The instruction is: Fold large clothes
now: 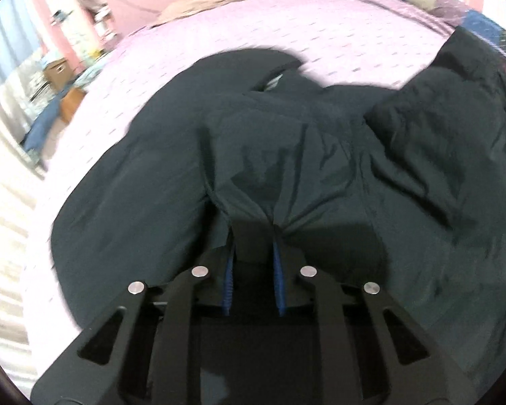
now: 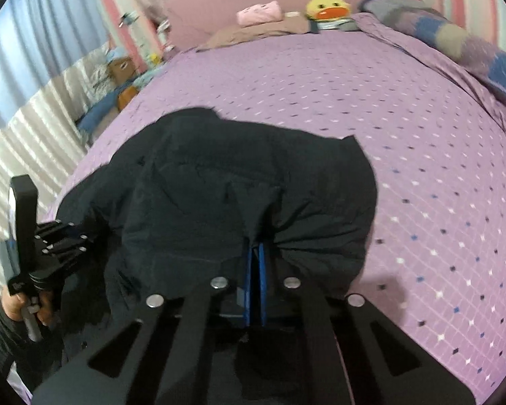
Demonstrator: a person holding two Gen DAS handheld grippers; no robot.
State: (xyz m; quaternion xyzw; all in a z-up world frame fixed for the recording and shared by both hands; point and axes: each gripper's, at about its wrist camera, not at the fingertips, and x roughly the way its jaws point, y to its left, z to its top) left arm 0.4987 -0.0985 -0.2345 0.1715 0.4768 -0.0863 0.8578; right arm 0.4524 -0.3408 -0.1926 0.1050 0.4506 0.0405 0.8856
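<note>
A large dark jacket (image 1: pixel 286 155) lies crumpled on a purple dotted bedsheet (image 1: pixel 219 27). My left gripper (image 1: pixel 253 233) is shut on a thick fold of the jacket's near edge; cloth is bunched between its blue pads (image 1: pixel 229 270) and hides the tips. In the right wrist view the same jacket (image 2: pixel 219 175) humps up, and my right gripper (image 2: pixel 254 243) is shut on a thin pinch of its cloth, with the pads almost touching. The left gripper (image 2: pixel 81 239) shows at the far left of that view, held by a hand (image 2: pixel 17 303), its fingers buried in the jacket.
The bedsheet (image 2: pixel 404 141) stretches wide to the right and beyond the jacket. At the headboard sit a yellow duck plush (image 2: pixel 327 8) and a pink pillow (image 2: pixel 259 13). A rolled patchwork blanket (image 2: pixel 455 40) lines the right edge. A cardboard box (image 2: pixel 121 67) and clutter stand left of the bed.
</note>
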